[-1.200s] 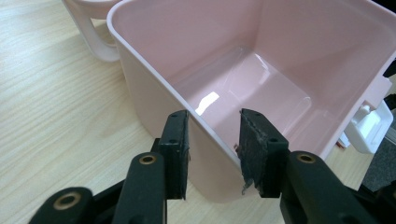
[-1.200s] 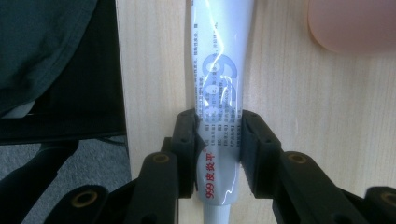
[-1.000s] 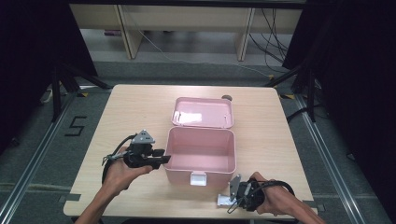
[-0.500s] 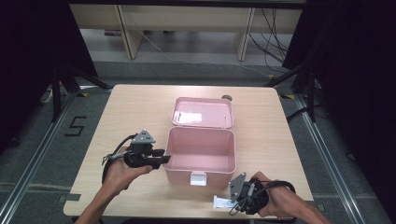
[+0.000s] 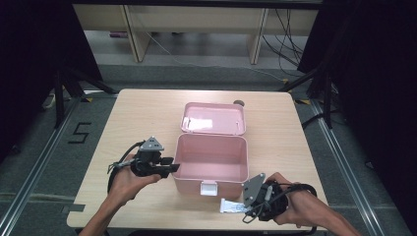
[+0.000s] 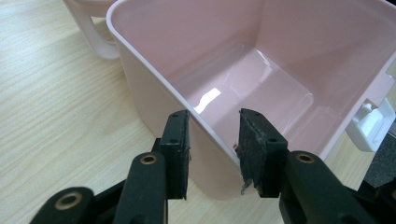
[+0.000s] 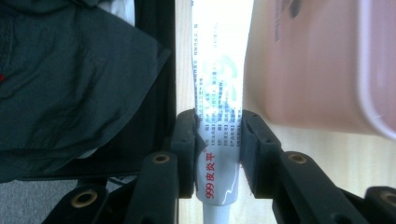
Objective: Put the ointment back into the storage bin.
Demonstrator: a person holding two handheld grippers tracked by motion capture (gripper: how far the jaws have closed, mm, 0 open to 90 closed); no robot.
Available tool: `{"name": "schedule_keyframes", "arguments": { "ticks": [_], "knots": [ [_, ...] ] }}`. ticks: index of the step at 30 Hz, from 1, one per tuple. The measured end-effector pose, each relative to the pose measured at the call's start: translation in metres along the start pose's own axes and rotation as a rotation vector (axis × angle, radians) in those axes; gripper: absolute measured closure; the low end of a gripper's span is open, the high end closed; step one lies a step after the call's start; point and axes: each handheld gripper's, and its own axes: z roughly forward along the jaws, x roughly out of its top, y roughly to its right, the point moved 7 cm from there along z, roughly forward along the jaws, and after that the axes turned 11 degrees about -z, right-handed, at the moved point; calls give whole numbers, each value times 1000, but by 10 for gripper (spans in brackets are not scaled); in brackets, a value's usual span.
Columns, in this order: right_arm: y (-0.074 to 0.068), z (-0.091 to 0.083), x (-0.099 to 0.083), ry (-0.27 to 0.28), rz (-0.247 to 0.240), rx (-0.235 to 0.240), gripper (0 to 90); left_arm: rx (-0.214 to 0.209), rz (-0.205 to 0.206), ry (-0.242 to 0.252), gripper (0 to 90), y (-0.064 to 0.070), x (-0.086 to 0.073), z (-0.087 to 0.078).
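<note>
An open pink box (image 5: 211,158) sits mid-table with its lid (image 5: 214,119) folded back and its inside bare. My left gripper (image 5: 173,168) is at the box's near-left corner. In the left gripper view it (image 6: 212,135) is shut on the box's wall (image 6: 154,70), one jaw outside and one inside. By the table's front edge, right of the box's white latch (image 5: 208,188), my right gripper (image 5: 245,209) is shut on a white tube (image 5: 230,206) that points left. In the right gripper view the tube (image 7: 219,70) bears red "999" print and lies beside the box (image 7: 317,70).
The wooden table (image 5: 147,118) has free room left, right and behind the box. A small dark object (image 5: 239,103) peeks out behind the lid. Dark cloth (image 7: 70,70) hangs past the table's front edge. Desk legs and cables stand on the floor beyond.
My right gripper has swung the tube down to lie level along the front edge, pointing left. The left gripper and the box have stayed put.
</note>
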Motion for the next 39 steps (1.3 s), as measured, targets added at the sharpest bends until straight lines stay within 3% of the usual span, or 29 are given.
{"name": "schedule_keyframes", "arguments": {
  "ticks": [6,8,9,10,11,14,16,17,18,20,24,25,28,29,31,32,33,34,36,37,38,39],
  "knots": [
    [12,-16,7,7,2,-31,701,0,5,-5,635,0,0,0],
    [14,-22,9,-6,48,-39,701,0,6,-7,635,0,0,0],
    [22,-24,11,4,13,-39,701,1,5,-5,635,0,0,0],
    [22,-26,12,-4,40,-43,701,1,5,-5,635,0,0,0],
    [26,-26,13,-3,14,-44,701,1,5,-5,635,0,0,0],
    [29,-29,15,-12,46,-45,701,8,1,-2,635,0,1,0],
    [35,-30,17,-15,20,-53,701,8,1,-2,636,0,1,0],
    [36,-31,17,-22,43,-53,701,7,2,-2,635,0,1,0],
    [41,-31,19,-26,19,-57,701,6,0,-2,635,0,1,0],
    [41,-31,20,-28,37,-56,701,5,1,-3,635,0,1,0],
    [49,-34,25,-23,1,-60,701,2,0,-2,635,0,1,0],
    [50,-36,27,-36,35,-56,701,0,9,-9,635,0,0,0],
    [56,-35,29,-28,-6,-56,701,0,8,-9,635,0,0,0],
    [57,-36,30,-42,39,-48,701,0,9,-10,635,0,0,0],
    [64,-35,31,-34,-7,-49,701,-1,9,-10,635,0,0,0],
    [64,-35,31,-34,-7,-49,701,-1,9,-10,635,0,0,0],
    [65,-36,30,-61,26,-48,701,-1,9,-10,635,0,0,0],
    [68,-36,31,-60,8,-47,701,-1,9,-10,635,0,0,0],
    [68,-35,31,-66,21,-45,701,-1,8,-9,635,0,0,0],
    [74,-35,34,-66,-23,-41,701,-1,8,-8,635,0,1,0],
    [73,-35,34,-70,-6,-37,701,-2,8,-8,635,0,1,0],
    [77,-34,35,-73,-28,-40,701,-2,7,-8,635,0,1,0]
  ]
}}
